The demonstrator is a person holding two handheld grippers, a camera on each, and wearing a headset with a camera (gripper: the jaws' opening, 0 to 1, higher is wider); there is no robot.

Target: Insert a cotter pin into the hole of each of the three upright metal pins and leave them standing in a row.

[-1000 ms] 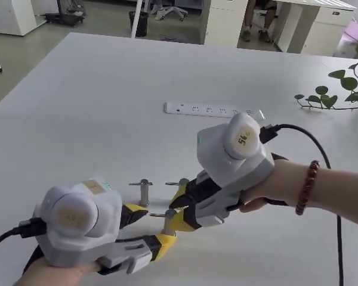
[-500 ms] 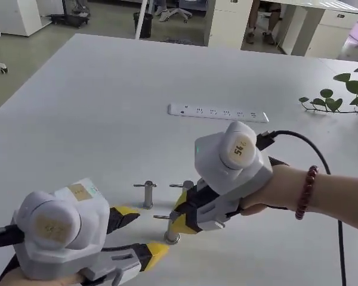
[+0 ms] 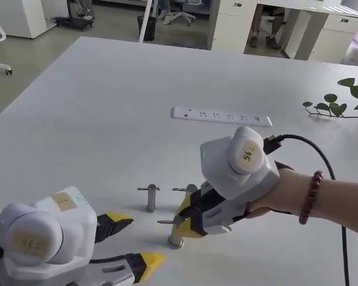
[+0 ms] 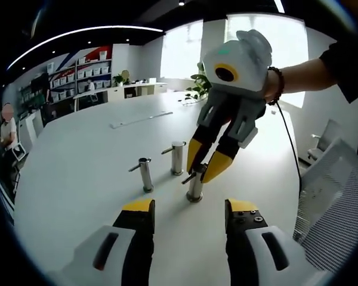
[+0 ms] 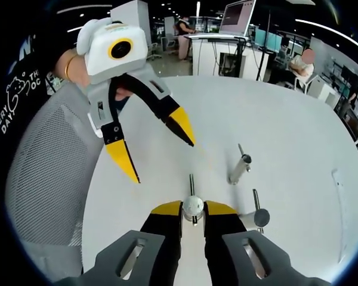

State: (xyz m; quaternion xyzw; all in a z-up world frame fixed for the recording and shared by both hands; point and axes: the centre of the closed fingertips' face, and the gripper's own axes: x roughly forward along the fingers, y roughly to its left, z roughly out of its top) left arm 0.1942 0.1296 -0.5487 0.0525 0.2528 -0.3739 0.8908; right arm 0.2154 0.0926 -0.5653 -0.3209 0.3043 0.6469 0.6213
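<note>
At the lower left of the head view the left claw hovers above the white bench, its yellow-tipped jaws spread wide with nothing between them. Its own view shows the same, the left claw gaping towards the three pins and touching none of them. Just beyond its tips the pins stand upright on the bench in a small cluster. The left upright pin stands alone, with a thin cotter pin poking sideways through its head. To its right and slightly farther back is the rear upright pin, also with a thin sliver sticking out to its left. The nearest upright pin stands in front of these two, its base on the bench, with a thin pin jutting left from its top. The right claw comes in from the right and has closed on the head of that nearest pin. In the right gripper view the right claw has its two tips drawn close on either side of the rounded head of the nearest upright pin, gripping it. The hand on this claw wears a dark red bead bracelet, and a black cable loops away from it. Farther back on the bench lies a white power strip, and at the far right edge a leafy plant trails across the surface.
</note>
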